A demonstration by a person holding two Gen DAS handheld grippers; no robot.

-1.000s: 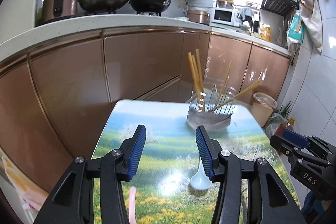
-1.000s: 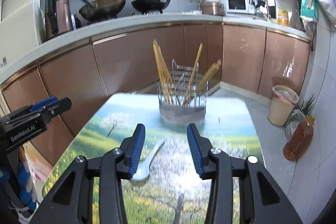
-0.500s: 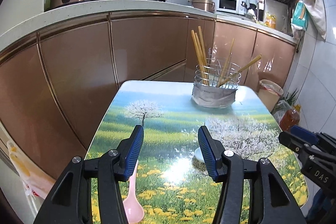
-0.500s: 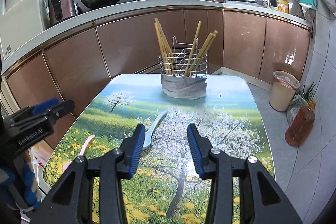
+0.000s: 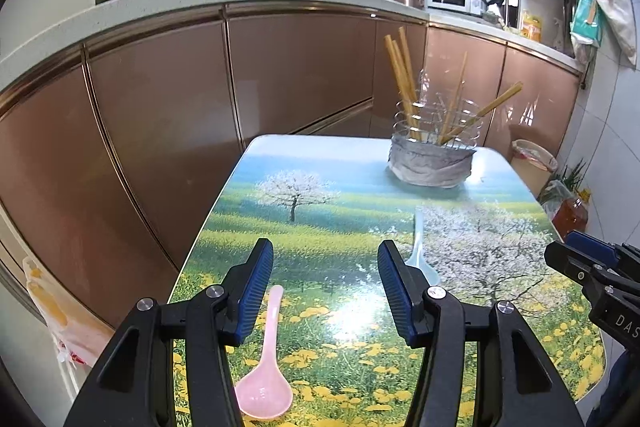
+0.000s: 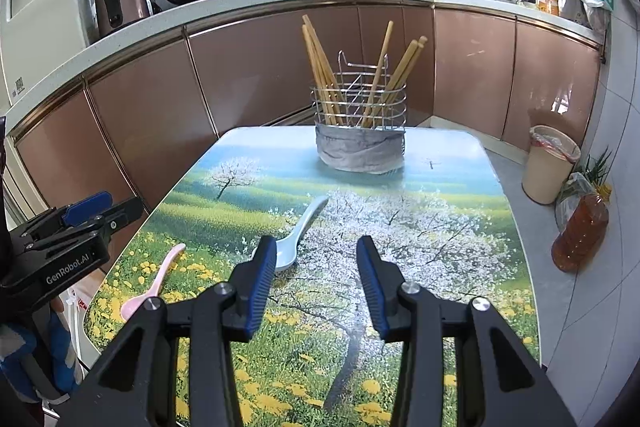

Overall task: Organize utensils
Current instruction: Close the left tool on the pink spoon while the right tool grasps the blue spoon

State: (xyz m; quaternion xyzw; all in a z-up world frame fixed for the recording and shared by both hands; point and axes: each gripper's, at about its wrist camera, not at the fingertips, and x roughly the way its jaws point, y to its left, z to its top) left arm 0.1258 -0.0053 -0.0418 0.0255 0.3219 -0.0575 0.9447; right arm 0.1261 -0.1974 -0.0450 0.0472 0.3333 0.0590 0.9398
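A pink spoon (image 5: pixel 264 379) lies on the flower-print table (image 5: pixel 320 227) near its front left, bowl toward me; it also shows in the right wrist view as the pink spoon (image 6: pixel 154 285). A pale blue spoon (image 6: pixel 298 237) lies mid-table, handle pointing at the wire utensil holder (image 6: pixel 360 131) with several wooden chopsticks at the far end. My left gripper (image 5: pixel 325 255) is open above the table, the pink spoon's handle just inside its left finger. My right gripper (image 6: pixel 316 251) is open and empty, the blue spoon's bowl beside its left finger.
Copper-coloured kitchen cabinets (image 5: pixel 160 131) wrap behind and left of the table, with pans on the counter. A beige bin (image 6: pixel 550 163) and an oil bottle (image 6: pixel 580 233) stand on the floor to the right. A bag hangs off the table's left side.
Both grippers have sunk and tipped downward toward the table. The pink spoon and the whole blue spoon have come into view. The left jaws stand slightly wider.
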